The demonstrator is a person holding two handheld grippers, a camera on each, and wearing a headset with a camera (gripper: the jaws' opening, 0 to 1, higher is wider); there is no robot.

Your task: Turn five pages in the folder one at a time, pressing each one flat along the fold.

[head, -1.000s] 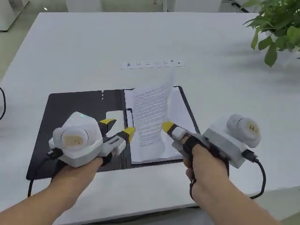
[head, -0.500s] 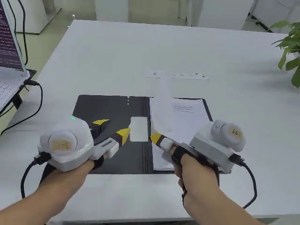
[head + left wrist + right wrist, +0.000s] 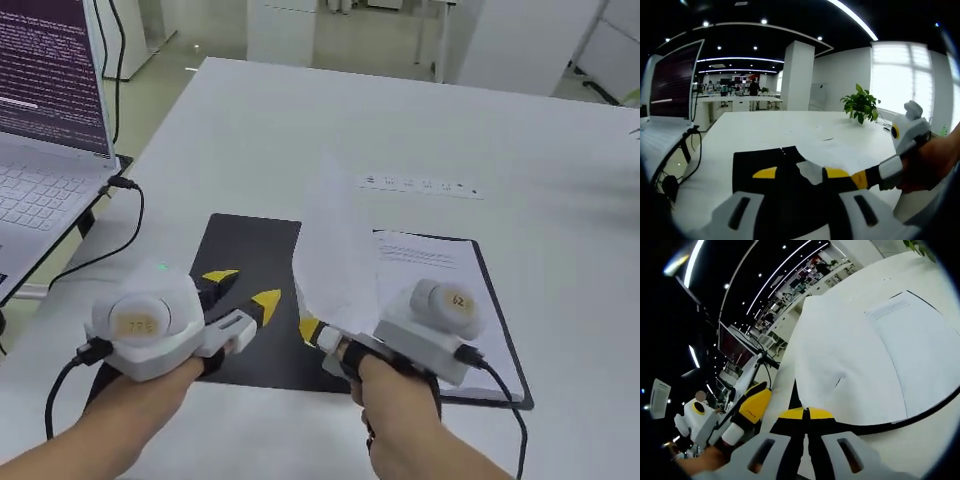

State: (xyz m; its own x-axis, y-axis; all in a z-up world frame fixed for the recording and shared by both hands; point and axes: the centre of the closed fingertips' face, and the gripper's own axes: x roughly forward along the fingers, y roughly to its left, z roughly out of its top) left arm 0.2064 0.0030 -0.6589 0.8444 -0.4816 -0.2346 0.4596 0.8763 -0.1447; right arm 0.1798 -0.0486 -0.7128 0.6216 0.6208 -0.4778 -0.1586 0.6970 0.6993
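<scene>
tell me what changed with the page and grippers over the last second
The right gripper, shut on the page, has swung the sheet leftward, from standing over the right stack to leaning across the fold toward the folder's black left cover. The left gripper stays open, hovering above that cover; the folder lies open on the table as before.

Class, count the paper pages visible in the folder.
2. One lifted page pinched by the right gripper; one flat page in the folder, right side. Others may hide beneath.

Laptop (image 3: 50,130) crowds left; lifted page (image 3: 335,250) apparently blocks centre.
</scene>
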